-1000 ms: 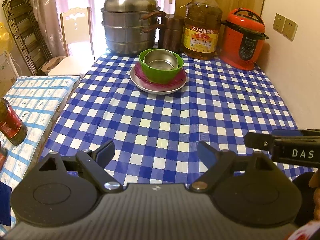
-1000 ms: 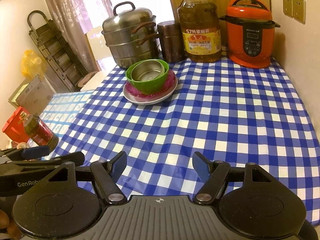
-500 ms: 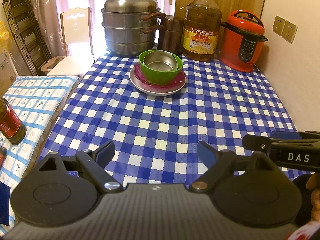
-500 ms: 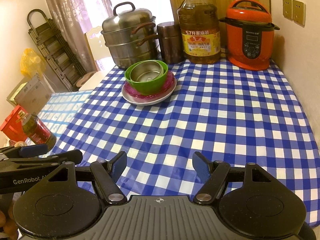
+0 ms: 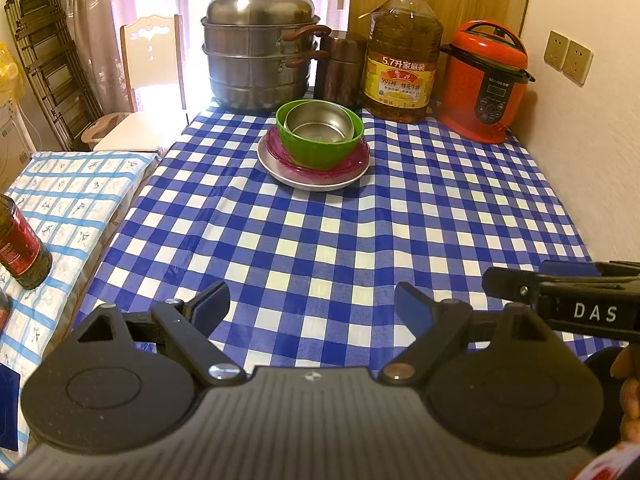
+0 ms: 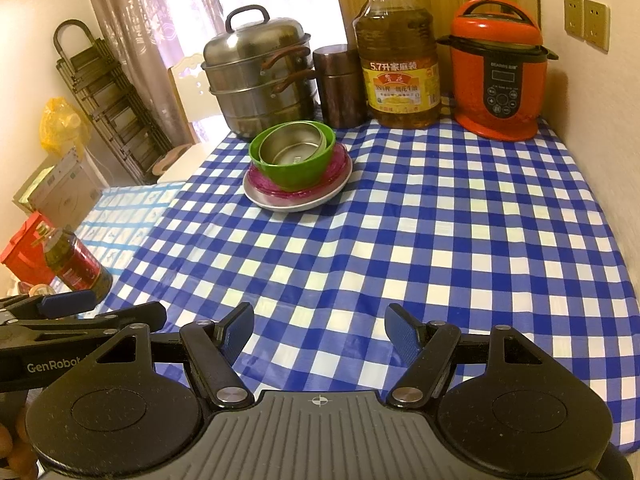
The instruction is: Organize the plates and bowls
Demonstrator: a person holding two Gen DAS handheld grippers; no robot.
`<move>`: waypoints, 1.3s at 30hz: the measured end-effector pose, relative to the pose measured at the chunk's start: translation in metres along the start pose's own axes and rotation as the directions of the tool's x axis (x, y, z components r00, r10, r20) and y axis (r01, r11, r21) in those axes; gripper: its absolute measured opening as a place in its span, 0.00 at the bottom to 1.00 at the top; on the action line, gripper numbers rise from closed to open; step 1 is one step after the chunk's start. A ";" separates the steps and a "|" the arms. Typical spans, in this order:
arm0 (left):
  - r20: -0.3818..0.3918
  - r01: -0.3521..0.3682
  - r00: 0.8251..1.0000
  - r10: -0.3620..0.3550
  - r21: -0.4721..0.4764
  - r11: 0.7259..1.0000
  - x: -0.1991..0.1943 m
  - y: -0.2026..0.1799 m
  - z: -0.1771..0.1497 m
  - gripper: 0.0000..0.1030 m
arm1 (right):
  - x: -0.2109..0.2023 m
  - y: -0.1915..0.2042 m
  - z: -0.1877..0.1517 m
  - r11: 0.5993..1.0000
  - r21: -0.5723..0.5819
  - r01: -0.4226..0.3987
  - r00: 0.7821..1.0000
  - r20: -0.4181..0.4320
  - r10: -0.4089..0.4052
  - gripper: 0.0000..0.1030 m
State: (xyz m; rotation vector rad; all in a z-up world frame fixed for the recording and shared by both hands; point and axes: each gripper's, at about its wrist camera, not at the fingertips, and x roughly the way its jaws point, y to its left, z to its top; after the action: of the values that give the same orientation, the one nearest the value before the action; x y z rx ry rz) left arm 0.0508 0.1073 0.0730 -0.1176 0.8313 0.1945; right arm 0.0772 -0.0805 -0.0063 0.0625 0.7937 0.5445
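Note:
One stack stands at the far middle of the blue-checked table (image 5: 320, 248). A steel bowl (image 5: 320, 122) nests in a green bowl (image 5: 316, 148), which rests on a pink plate (image 5: 356, 160) over a steel plate (image 5: 320, 182). In the right wrist view the same steel bowl (image 6: 290, 146), green bowl (image 6: 296, 170), pink plate (image 6: 340, 162) and steel plate (image 6: 280, 202) appear. My left gripper (image 5: 312, 306) hangs open over the near table, nothing between its fingers. My right gripper (image 6: 319, 330) is open and empty too, well short of the stack.
Along the back edge stand a steel steamer pot (image 5: 258, 46), a brown canister (image 5: 340, 68), a large oil jug (image 5: 402, 60) and a red rice cooker (image 5: 484, 84). A second, light-checked table (image 5: 68, 200) with a dark bottle (image 5: 20, 244) adjoins on the left. A wall runs along the right.

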 end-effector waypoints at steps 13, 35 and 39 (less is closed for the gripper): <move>0.000 -0.001 1.000 0.001 0.000 1.000 0.000 -0.001 -0.001 0.85 | 0.000 0.000 0.000 1.000 -0.001 -0.001 1.000 0.000 0.001 0.70; 0.006 -0.003 1.000 0.003 -0.001 1.000 -0.002 -0.002 0.001 0.85 | 0.000 0.000 0.000 1.000 0.000 -0.001 1.000 0.001 0.001 0.70; 0.007 -0.004 1.000 0.004 -0.002 1.000 -0.002 -0.002 0.001 0.85 | 0.000 0.000 0.000 1.000 -0.001 0.000 1.000 0.000 0.000 0.70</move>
State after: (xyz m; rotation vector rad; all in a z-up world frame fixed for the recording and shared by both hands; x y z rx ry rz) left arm 0.0507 0.1055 0.0753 -0.1172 0.8247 0.1993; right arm 0.0770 -0.0806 -0.0065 0.0621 0.7933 0.5449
